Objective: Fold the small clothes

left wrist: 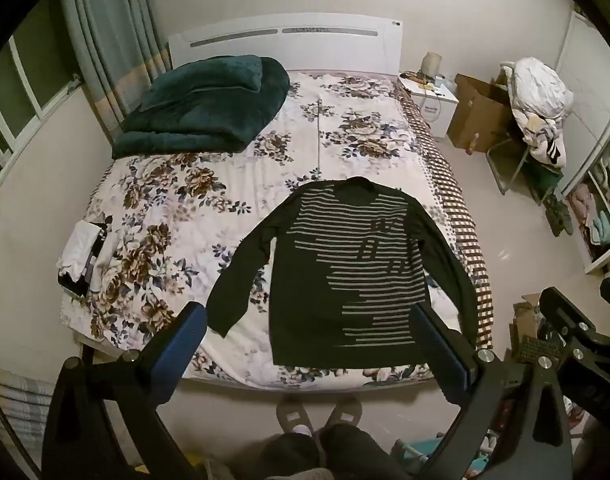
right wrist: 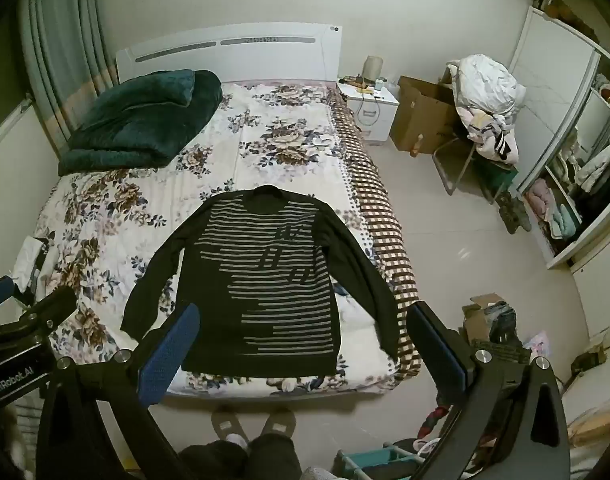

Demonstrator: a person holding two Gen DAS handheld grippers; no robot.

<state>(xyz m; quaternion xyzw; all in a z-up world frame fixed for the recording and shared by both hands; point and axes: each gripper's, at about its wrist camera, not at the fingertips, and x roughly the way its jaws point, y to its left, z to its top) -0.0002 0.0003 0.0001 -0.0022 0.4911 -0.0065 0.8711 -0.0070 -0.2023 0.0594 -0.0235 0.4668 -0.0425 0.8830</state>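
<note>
A dark long-sleeved sweater with grey stripes (left wrist: pixel 345 272) lies spread flat, front up, on the near right part of the floral bed (left wrist: pixel 193 208), collar toward the headboard, both sleeves out. It also shows in the right wrist view (right wrist: pixel 265 280). My left gripper (left wrist: pixel 311 322) is open and empty, held high above the sweater's hem. My right gripper (right wrist: pixel 303 318) is open and empty, also held above the hem. The right gripper's body (left wrist: pixel 573 328) shows at the left view's right edge.
A folded dark green blanket (left wrist: pixel 209 108) lies at the bed's far left. Small white and dark clothes (left wrist: pixel 85 256) lie at the bed's left edge. A nightstand (left wrist: pixel 433 100), cardboard box (left wrist: pixel 477 112), chair piled with laundry (left wrist: pixel 541 108) and wardrobe (right wrist: pixel 573 184) stand to the right. Slippered feet (left wrist: pixel 317 416) stand at the bed's foot.
</note>
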